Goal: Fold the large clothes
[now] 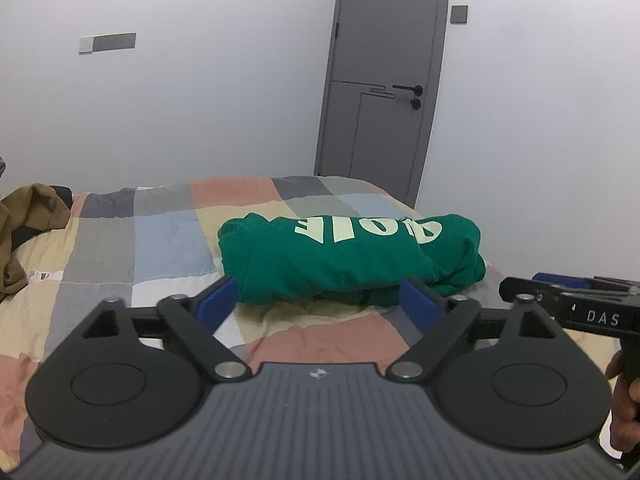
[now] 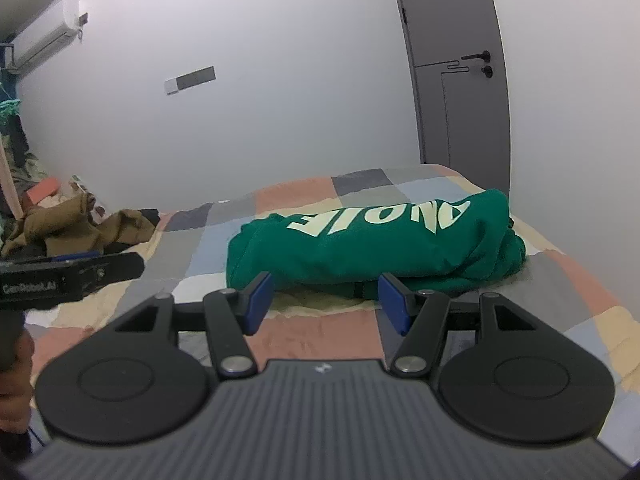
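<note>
Across the middle of the left wrist view, just past the fingertips, one folded green sweatshirt (image 1: 352, 256) lies on the patchwork bed (image 1: 168, 232), its long axis running left to right across the frame and its pale lettering upside down toward the far side. The left gripper (image 1: 322, 300) stands wide open with nothing between its blue pads (image 1: 218, 298); the near edge of the bundle sits just beyond them and slightly right of centre, apart from both. At the right edge the right gripper (image 1: 568, 294) shows side-on, a hand (image 1: 624, 400) below it. One brown garment (image 1: 28, 220) is heaped at the left edge, well apart from the green one, and one grey door (image 1: 384, 68) fills the upper centre. From the right wrist view, the same sweatshirt (image 2: 372, 240) lies centre to right, again crosswise, its near edge just beyond the fingertips. The right gripper (image 2: 326, 300) is partly open and empty. The left gripper (image 2: 72, 274) enters at the left edge. Both grippers look about equally near the near long edge, so the fold seems largely done; any coming move would turn on that edge.
</note>
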`<state>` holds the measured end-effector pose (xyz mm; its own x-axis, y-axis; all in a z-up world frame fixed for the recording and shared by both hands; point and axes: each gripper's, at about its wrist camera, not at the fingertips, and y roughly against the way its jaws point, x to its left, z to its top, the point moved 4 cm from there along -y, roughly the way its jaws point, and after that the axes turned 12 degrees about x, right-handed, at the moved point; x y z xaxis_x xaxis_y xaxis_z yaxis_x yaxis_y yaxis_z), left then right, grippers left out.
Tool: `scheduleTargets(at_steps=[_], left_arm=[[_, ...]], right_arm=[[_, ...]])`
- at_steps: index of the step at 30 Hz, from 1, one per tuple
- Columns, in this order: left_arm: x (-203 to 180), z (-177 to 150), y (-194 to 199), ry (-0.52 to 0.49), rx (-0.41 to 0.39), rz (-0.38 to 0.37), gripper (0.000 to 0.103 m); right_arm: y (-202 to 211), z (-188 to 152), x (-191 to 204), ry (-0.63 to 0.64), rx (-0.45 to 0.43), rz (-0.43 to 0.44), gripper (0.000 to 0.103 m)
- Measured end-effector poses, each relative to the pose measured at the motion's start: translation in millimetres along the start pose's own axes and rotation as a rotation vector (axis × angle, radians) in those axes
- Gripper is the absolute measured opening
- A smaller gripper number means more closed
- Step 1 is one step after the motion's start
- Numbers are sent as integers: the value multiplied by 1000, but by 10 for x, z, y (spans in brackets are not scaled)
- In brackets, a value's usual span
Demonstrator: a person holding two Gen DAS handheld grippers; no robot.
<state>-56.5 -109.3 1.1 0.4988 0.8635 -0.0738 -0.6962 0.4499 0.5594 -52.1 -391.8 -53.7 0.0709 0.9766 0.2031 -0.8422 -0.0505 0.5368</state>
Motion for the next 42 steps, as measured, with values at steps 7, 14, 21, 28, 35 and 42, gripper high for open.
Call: scheduleTargets(at_steps=[7, 14, 21, 28, 35, 42], left_arm=[[-10, -7, -32, 1, 0, 13, 100], [-8, -7, -32, 7, -10, 36, 101], [-38, -19, -36, 10, -10, 43, 102], [-31, -8, -21, 29, -11, 60, 102], [-49, -2, 46, 26, -20, 61, 102], [-48, -19, 67, 28, -19, 48, 102]], right_arm=[[-2, 15, -63, -7, -3, -34, 74], [34, 29, -107, -11, -6, -67, 103], [74, -2, -145, -37, 1, -74, 103], [116, -23, -128, -24, 5, -77, 103], [182, -19, -80, -18, 1, -73, 103], [187, 21, -50, -6, 2, -71, 103]])
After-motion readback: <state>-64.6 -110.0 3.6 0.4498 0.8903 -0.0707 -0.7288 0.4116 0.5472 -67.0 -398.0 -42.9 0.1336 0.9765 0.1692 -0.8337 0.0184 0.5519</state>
